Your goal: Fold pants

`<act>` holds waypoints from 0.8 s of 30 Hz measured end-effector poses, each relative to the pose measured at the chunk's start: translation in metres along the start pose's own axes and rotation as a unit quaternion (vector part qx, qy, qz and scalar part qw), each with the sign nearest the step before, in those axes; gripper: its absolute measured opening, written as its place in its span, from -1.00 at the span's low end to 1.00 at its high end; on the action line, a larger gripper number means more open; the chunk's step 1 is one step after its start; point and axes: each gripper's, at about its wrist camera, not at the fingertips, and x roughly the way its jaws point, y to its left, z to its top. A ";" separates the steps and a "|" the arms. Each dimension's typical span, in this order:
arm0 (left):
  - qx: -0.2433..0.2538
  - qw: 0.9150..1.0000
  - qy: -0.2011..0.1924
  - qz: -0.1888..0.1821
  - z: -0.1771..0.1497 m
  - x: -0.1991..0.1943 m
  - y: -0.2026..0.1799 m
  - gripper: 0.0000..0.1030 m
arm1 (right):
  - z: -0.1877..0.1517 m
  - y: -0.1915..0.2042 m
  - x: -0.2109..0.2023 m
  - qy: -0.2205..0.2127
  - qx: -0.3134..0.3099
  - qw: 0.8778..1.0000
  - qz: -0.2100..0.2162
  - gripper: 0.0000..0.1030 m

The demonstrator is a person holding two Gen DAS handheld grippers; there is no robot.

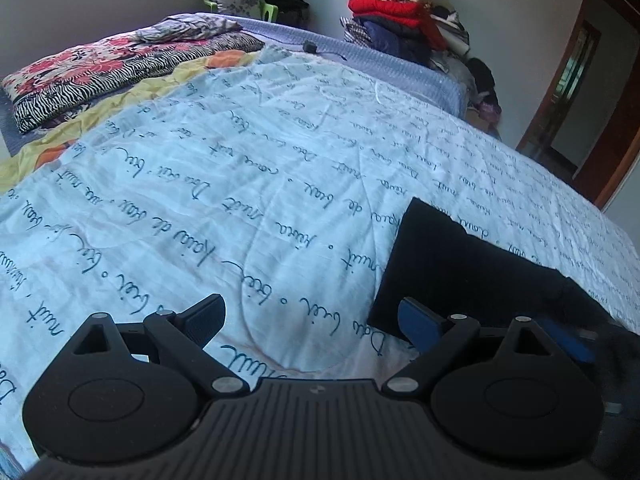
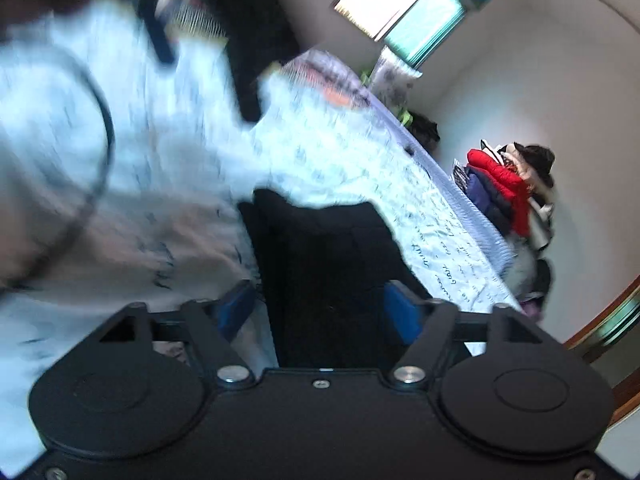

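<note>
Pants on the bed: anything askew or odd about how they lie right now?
Nothing stands out. The dark pants lie as a flat folded block on the script-printed sheet, edges fairly straight. The right wrist view is motion-blurred, so fine creases cannot be judged.

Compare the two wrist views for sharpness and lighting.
Left wrist view: sharp, the script on the bedspread legible, edges bowed by the fisheye, soft even daylight. Right wrist view: heavy motion blur smears the bedspread and the black pants; the window is blown out.
</note>
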 end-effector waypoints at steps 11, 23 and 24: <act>0.053 0.995 0.018 -0.085 -0.010 0.010 -0.082 0.85 | -0.115 -0.234 0.010 0.057 0.509 0.853 0.098 0.48; 0.223 0.957 0.029 -0.185 -0.071 0.037 -0.246 0.85 | -0.109 -0.284 0.092 0.167 0.327 0.910 0.193 0.12; 0.221 0.957 0.034 -0.184 -0.071 0.042 -0.248 0.85 | -0.112 -0.281 0.091 0.173 0.318 0.912 0.194 0.06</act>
